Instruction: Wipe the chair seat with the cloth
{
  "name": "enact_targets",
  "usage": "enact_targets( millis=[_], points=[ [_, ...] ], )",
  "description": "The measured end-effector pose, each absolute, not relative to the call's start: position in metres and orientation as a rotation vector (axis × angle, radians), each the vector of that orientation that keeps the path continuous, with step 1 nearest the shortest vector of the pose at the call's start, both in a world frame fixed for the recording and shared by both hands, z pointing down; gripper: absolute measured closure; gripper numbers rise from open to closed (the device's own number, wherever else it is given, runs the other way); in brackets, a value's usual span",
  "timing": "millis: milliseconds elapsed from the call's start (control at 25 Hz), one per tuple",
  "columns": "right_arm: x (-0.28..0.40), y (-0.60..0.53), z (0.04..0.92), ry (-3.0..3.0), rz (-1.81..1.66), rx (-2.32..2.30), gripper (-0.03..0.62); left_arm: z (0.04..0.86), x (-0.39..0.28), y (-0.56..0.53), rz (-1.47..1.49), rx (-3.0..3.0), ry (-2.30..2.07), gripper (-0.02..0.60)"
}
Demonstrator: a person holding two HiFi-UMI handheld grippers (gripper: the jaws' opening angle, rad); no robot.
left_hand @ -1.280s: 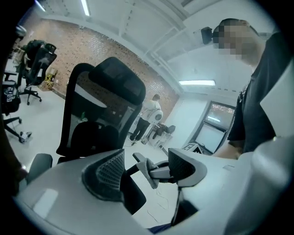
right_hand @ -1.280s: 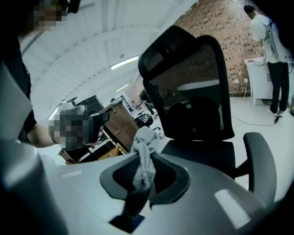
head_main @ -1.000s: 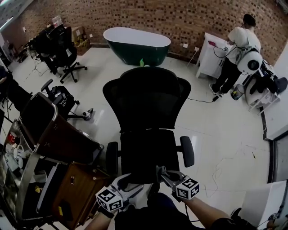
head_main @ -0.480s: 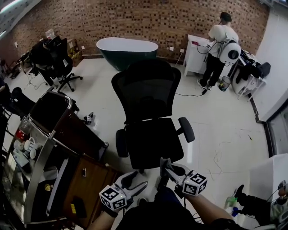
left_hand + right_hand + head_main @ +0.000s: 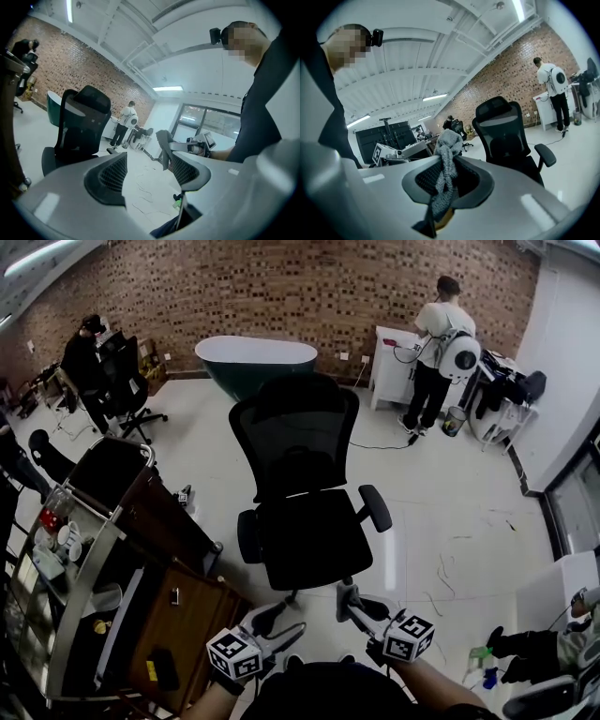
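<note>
Over the last second the black office chair has drawn away from the person; its chair seat (image 5: 314, 540), which a second ago reached right up to both grippers, now sits well apart from them at 12 o'clock, with bare pale floor (image 5: 441, 512) showing between; the right gripper (image 5: 447, 157), low in the head view at about 5 o'clock, is clamped on a bunched grey cloth (image 5: 444, 140) that rises just above its jaws and hangs down between them; the left gripper (image 5: 146, 161), at about 7 o'clock, has its jaws wide apart with nothing between them; the cloth touches no part of the chair, so no wiping is under way; it would likely have to be carried forward and down to meet the seat.
</note>
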State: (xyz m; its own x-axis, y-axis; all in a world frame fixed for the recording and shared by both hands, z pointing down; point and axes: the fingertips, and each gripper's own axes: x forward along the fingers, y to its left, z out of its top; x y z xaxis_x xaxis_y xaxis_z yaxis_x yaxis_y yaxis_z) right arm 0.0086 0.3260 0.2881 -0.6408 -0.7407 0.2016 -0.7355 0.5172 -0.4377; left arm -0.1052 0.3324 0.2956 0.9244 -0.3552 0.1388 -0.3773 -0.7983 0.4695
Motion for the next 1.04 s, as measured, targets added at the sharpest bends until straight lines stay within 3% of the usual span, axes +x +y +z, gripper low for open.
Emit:
enact_targets(
  millis=[520, 1040],
  points=[
    [0.05, 0.352, 0.275, 2.819, -0.721, -1.217, 0.543, 0.272, -0.051, 0.351, -0.017, 2.601, -0.608, 0.258],
    [0.054, 0.358, 0.264, 2.821, -0.673, -1.202, 0.543, 0.262, -0.061, 0.354, 0.0, 2.615, -0.658, 0.259]
  ],
)
